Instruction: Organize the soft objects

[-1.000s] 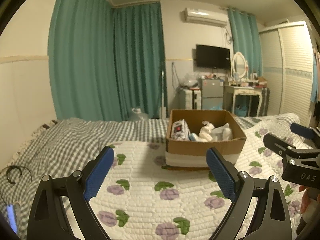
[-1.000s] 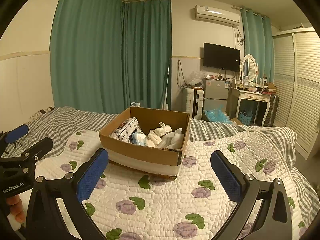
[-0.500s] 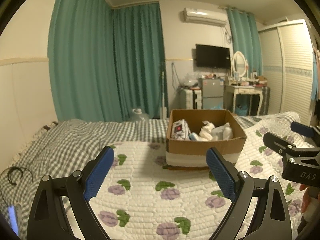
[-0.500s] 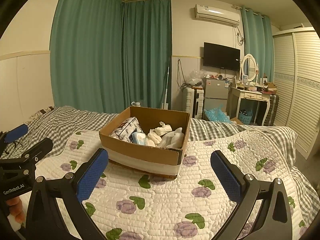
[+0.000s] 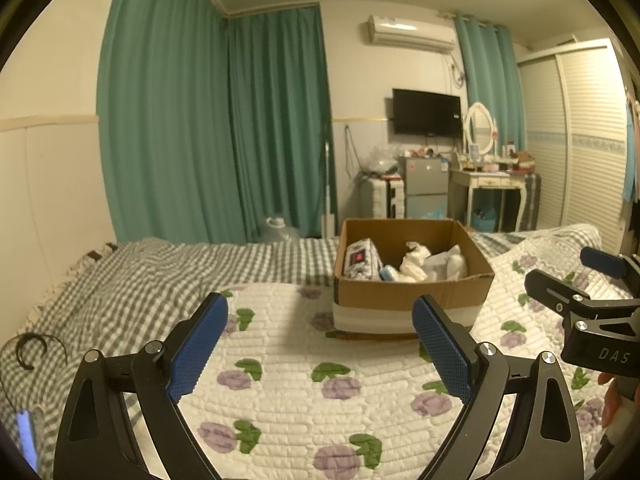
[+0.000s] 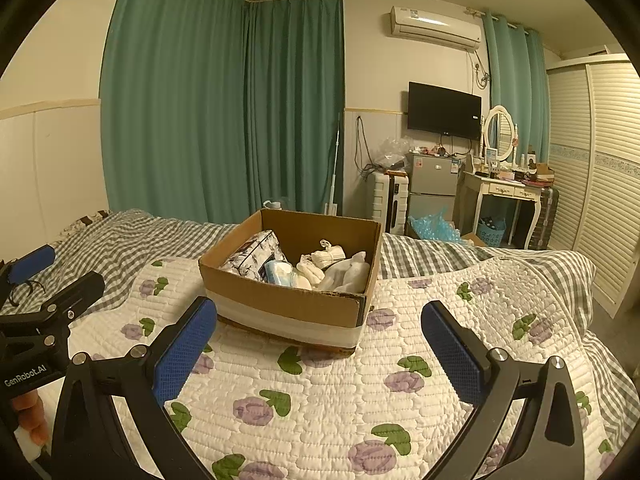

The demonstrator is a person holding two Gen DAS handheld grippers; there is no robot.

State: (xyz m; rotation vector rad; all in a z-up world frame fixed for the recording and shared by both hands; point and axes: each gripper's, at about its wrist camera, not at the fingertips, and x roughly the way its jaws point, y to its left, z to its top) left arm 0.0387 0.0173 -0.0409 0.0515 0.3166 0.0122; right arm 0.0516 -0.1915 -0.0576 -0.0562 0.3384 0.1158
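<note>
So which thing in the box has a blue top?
The small packet in the cardboard box, beside the patterned pouch. The bundles to its right are all white or cream.

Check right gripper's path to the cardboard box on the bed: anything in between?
Nothing visible blocks it. The right gripper is open and empty, and only bare floral quilt lies between its fingers and the cardboard box. The left gripper sits off to the side, out of that line.
</note>
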